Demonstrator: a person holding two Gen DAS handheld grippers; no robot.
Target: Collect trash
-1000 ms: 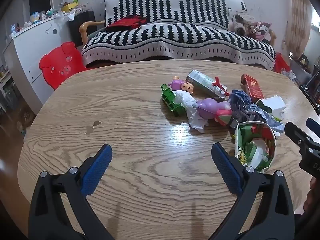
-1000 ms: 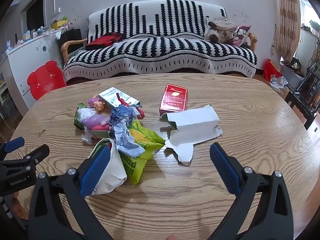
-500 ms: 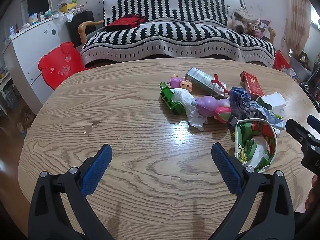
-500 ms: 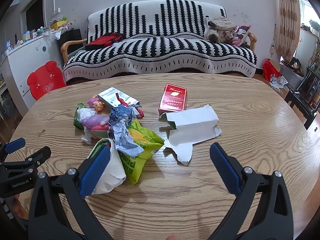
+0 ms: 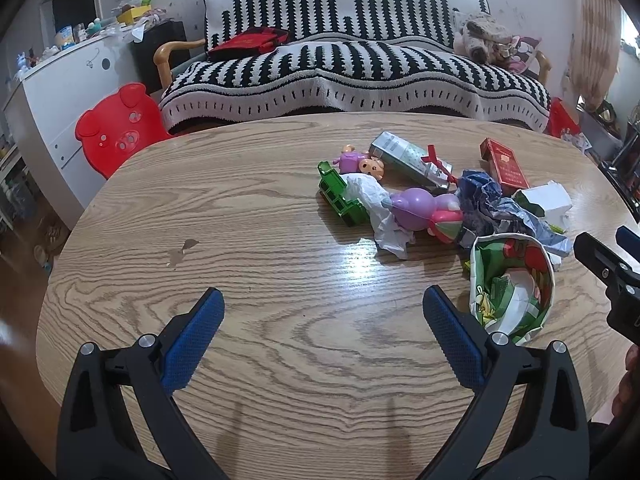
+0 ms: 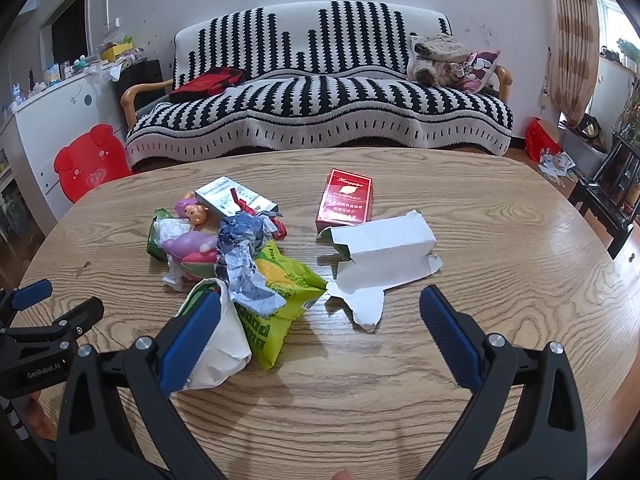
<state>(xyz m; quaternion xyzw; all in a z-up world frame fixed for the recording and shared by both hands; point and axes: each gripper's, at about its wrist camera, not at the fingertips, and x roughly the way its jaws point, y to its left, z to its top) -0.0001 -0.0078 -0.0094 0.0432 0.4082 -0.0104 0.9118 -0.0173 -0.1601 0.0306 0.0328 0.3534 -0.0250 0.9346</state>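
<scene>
A heap of trash and toys lies on the oval wooden table (image 5: 248,264). It holds a crumpled blue-white wrapper (image 6: 244,256), a green-yellow snack bag (image 6: 284,292), a white-lined open bag (image 5: 514,284), a crumpled tissue (image 5: 380,208), a flattened white carton (image 6: 384,256) and a red box (image 6: 347,200). My left gripper (image 5: 323,334) stands open over bare table, left of the open bag. My right gripper (image 6: 320,336) is open too, its left finger in front of the white bag (image 6: 224,352), the torn carton flap between its fingers.
Toys sit in the heap: a purple figure (image 5: 416,208), a small doll (image 5: 360,162), a green block (image 5: 340,200), a grey-green box (image 5: 408,158). Beyond the table are a striped sofa (image 5: 352,64), a red pig chair (image 5: 120,132) and a white cabinet (image 5: 60,88).
Both grippers have stayed open and nearly still. The left wrist view has drifted slightly, so the heap sits a little lower and nearer.
</scene>
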